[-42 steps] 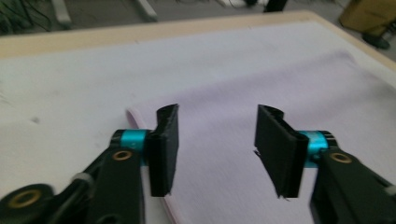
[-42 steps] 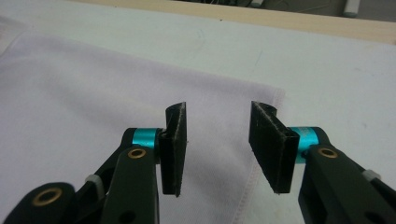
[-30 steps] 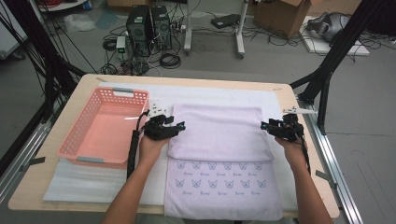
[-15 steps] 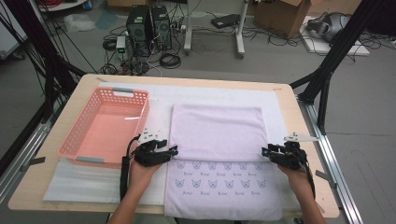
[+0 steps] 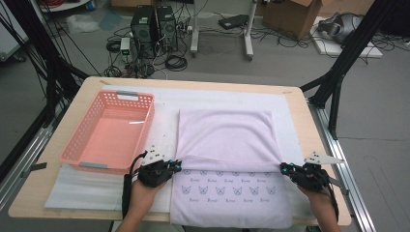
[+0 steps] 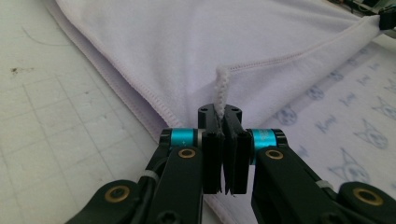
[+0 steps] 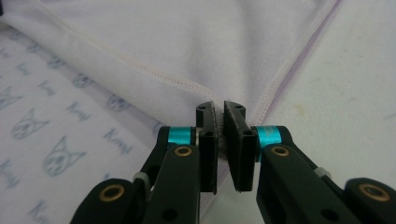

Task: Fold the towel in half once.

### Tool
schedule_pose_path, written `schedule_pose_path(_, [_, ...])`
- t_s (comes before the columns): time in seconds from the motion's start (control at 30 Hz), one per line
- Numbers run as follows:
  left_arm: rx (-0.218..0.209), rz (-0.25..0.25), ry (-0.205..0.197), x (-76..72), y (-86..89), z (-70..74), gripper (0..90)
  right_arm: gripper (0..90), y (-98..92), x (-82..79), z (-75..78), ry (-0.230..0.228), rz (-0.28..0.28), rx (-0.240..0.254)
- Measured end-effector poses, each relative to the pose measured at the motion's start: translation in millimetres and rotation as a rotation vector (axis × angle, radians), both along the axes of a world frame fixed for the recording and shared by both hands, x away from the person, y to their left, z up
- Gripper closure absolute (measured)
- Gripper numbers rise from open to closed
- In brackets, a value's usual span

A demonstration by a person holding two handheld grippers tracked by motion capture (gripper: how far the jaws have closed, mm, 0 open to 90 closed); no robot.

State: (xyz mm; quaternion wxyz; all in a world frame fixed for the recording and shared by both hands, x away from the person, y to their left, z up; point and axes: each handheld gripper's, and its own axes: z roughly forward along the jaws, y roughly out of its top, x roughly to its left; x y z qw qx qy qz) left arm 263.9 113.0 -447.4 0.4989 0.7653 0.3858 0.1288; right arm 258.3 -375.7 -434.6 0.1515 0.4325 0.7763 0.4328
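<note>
One pink plastic basket [image 5: 107,133] at table left, sitting on one white mat [image 5: 295,121] that covers most of the wooden table [image 5: 63,125]. One lilac towel [image 5: 227,135] right of the basket, centre of the mat. Its far part is folded over toward the person, plain side up; the near strip shows one printed band of small cat faces [image 5: 227,186]. The folded edge runs straight across between the two grippers.

Two grippers, one per hand.

Left gripper [image 5: 175,167]: just beside the basket's near right corner, at the towel's left edge. Jaws have just been closing and are now pressed together on the folded corner of the towel [image 6: 223,88]; in the left gripper view a thin ridge of cloth sticks up out of the pinch, pads [image 6: 212,154] flat against it. Left hand [image 5: 140,191] comes in from the bottom edge.

Right gripper [image 5: 286,168]: at the towel's right edge, level with the left one. Jaws have just been closing too; in the right gripper view they stand almost together, a sliver of gap at the tips, with the towel's hemmed corner [image 7: 219,100] caught between the pads [image 7: 236,140]. Clamped on cloth. Right hand [image 5: 321,203] at the near right table corner.

The towel edge between the two grips looks pulled taut, slightly lifted off the printed layer.

Floor behind the table: two dark computer towers [image 5: 154,24], one cardboard box [image 5: 290,12].
</note>
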Motion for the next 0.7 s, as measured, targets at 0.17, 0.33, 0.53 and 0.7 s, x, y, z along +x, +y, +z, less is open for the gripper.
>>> schedule_pose_path(0.17, [-0.005,-0.028,-0.01,-18.4,4.2,-1.1,86.6,84.4,1.3,-22.2,-0.6,-0.003,0.046,-0.018])
schedule_pose_path(0.33, [-0.021,-0.038,-0.021,-32.8,10.5,0.2,86.6,84.6,-2.6,-38.8,-3.5,-0.004,0.062,-0.013])
schedule_pose_path(0.53, [-0.047,-0.062,-0.043,-52.0,15.3,8.7,86.7,84.8,-9.1,-56.1,4.7,-0.033,0.076,0.02])
schedule_pose_path(0.7, [-0.034,-0.09,-0.035,-66.9,19.2,7.1,86.7,85.1,-12.3,-71.9,4.5,-0.04,0.109,0.021])
